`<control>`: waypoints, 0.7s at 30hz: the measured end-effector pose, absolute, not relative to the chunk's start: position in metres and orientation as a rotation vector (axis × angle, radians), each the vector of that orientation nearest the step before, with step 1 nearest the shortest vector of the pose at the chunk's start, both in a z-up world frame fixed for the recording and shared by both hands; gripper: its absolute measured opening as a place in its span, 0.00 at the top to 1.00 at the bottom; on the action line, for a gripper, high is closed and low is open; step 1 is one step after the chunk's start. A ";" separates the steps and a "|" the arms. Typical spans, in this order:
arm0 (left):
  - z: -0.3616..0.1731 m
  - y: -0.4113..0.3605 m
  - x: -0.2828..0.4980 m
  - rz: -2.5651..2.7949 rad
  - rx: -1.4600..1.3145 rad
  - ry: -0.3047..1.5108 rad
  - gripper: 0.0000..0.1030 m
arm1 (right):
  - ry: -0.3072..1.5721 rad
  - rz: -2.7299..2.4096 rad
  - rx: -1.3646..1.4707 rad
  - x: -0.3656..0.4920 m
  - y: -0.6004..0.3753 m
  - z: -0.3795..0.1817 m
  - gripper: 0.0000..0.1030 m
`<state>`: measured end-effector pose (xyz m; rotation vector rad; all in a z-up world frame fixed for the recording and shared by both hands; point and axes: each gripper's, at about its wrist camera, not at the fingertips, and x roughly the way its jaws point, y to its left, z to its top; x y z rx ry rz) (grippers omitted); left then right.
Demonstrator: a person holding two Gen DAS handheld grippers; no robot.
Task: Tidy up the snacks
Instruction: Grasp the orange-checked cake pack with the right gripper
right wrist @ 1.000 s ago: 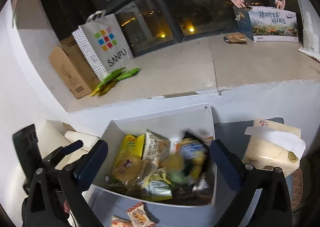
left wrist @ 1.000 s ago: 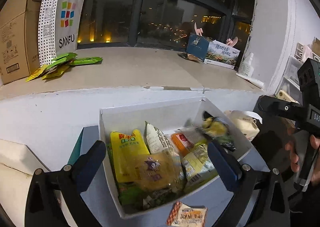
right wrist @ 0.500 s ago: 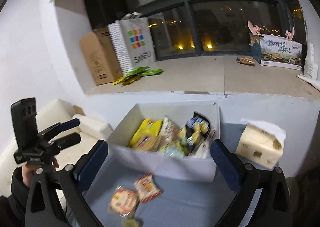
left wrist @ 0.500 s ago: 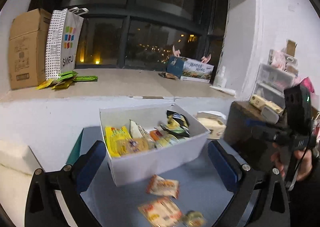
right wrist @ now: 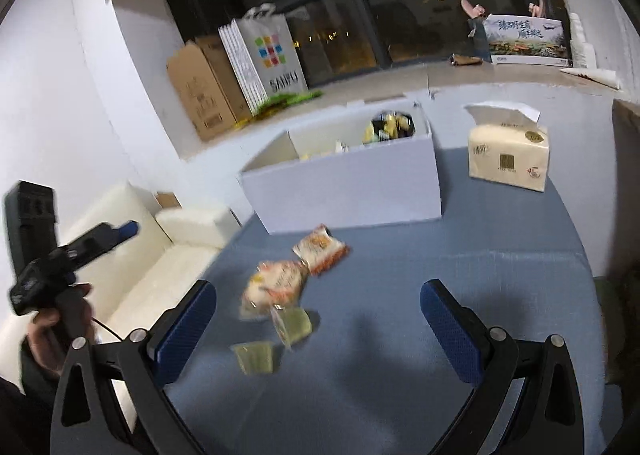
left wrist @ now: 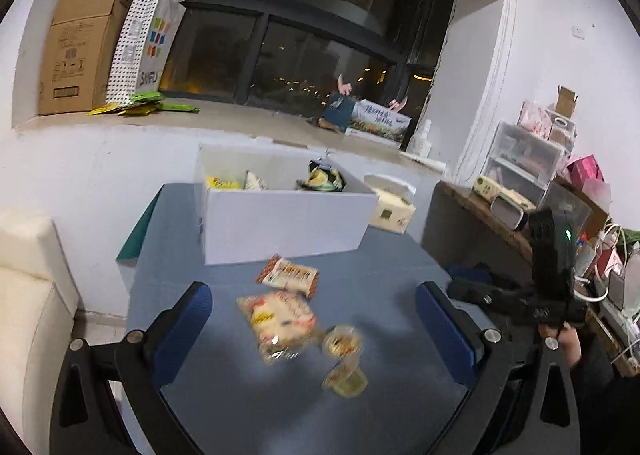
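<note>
Holding the left gripper and the right gripper wide apart, both gripping nothing. Seeing 4 snack packs lying mid-tabletop, near the white box sitting at the far edge. Reading "SANFU" on the paper bag.

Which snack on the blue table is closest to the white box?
The orange-and-white packet, lying just before the white box; the bigger pale bag and two yellowish cups lie farther away.

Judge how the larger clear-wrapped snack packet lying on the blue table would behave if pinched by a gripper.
The larger snack packet looks like thin glossy film, so probably light, floppy and somewhat slippery. It lies flat on the blue table, so it would likely slide rather than roll if pushed.
</note>
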<state>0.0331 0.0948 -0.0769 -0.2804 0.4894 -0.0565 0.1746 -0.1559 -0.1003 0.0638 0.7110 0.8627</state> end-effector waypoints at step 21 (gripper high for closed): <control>-0.110 0.105 0.031 -0.012 -0.278 0.602 0.00 | 0.910 0.904 -0.447 0.278 0.026 -0.179 0.00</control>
